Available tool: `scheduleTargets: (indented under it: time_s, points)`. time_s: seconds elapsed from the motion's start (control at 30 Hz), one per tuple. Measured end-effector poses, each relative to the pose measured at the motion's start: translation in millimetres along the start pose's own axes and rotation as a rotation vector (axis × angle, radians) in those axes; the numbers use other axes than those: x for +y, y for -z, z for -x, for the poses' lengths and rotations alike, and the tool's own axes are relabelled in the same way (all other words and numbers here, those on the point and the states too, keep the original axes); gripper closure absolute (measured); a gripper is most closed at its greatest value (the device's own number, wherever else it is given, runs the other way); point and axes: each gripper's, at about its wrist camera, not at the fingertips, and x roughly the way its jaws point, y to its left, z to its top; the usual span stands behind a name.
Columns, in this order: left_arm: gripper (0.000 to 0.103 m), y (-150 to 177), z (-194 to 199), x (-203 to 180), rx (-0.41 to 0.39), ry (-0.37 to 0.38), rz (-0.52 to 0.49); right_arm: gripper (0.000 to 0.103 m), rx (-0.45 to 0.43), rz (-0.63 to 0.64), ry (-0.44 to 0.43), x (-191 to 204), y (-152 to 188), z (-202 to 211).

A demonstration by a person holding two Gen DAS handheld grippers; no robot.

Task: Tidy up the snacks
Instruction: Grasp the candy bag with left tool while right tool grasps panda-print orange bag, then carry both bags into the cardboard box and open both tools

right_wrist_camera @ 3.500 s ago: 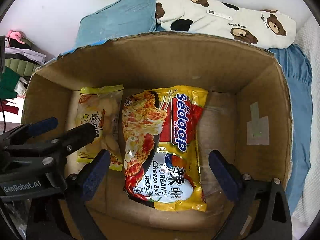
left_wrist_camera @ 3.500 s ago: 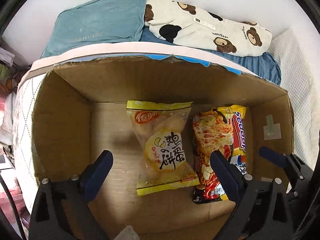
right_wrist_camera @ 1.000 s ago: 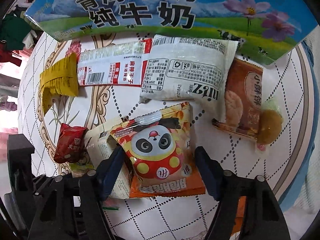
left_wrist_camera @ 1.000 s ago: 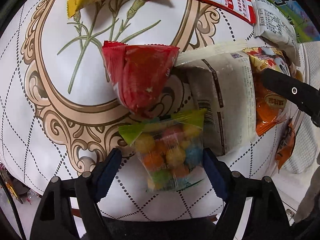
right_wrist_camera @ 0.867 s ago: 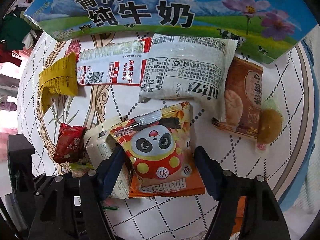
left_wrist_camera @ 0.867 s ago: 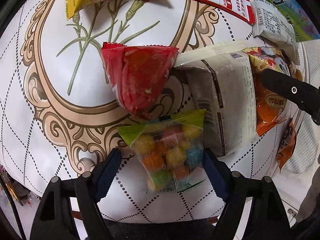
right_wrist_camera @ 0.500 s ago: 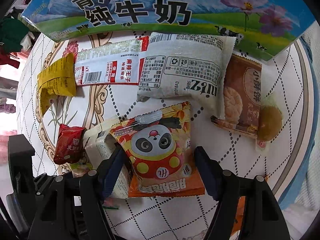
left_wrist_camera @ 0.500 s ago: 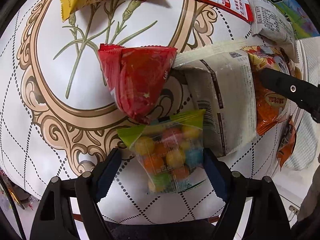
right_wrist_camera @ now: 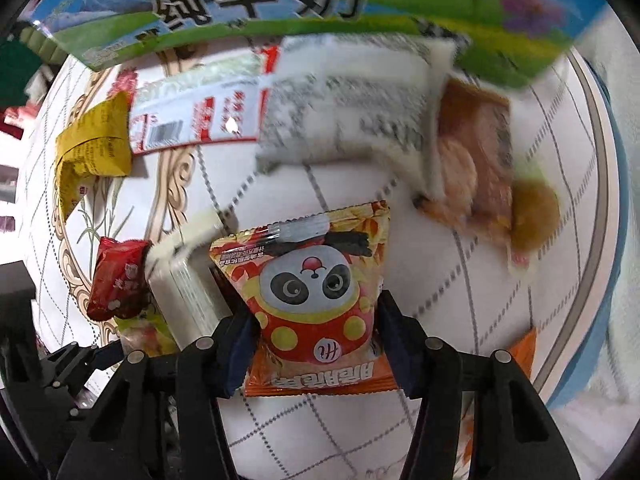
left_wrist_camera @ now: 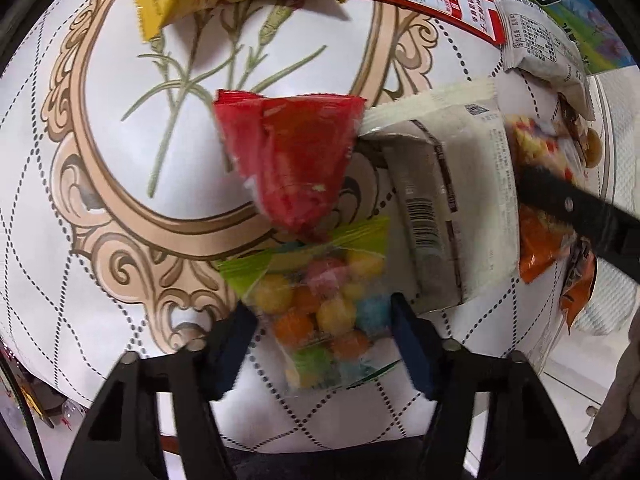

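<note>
Clear plastic candy bag (left_wrist_camera: 324,312) was seated between the closing jaws of the left gripper (left_wrist_camera: 324,334), pads touching its sides. Likewise, the panda snack pack (right_wrist_camera: 310,300) was pinched between the closing right gripper (right_wrist_camera: 312,340).

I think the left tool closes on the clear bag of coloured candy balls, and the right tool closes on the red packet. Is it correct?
Only the second part is wrong. The right tool closes on the orange panda packet, as the right wrist view shows; the red packet lies apart. The left tool does close on the candy bag.
</note>
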Motion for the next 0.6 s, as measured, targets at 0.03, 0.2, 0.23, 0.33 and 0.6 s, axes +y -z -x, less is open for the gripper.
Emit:
scheduleTargets:
  time_s: [0.03,0.2,0.23,0.33,0.6]
  points:
    - [0.044,0,0,3,0.005,0.002,-0.002,0.044,0.008,-0.019,-0.003,-2,4,-1]
    - [0.047,3,0,18,0.016,-0.029,-0.009,0.045,0.037,-0.064,-0.026,-2,28,-3]
    - [0.047,4,0,22,0.019,-0.037,-0.01,0.045,0.04,-0.067,-0.03,-2,32,-4]
    - [0.047,6,-1,29,0.025,-0.053,-0.008,0.045,0.046,-0.077,-0.04,-2,41,-7]
    - [0.045,-5,-9,36,0.058,-0.042,0.043,0.045,0.039,-0.091,-0.057,-4,47,-13]
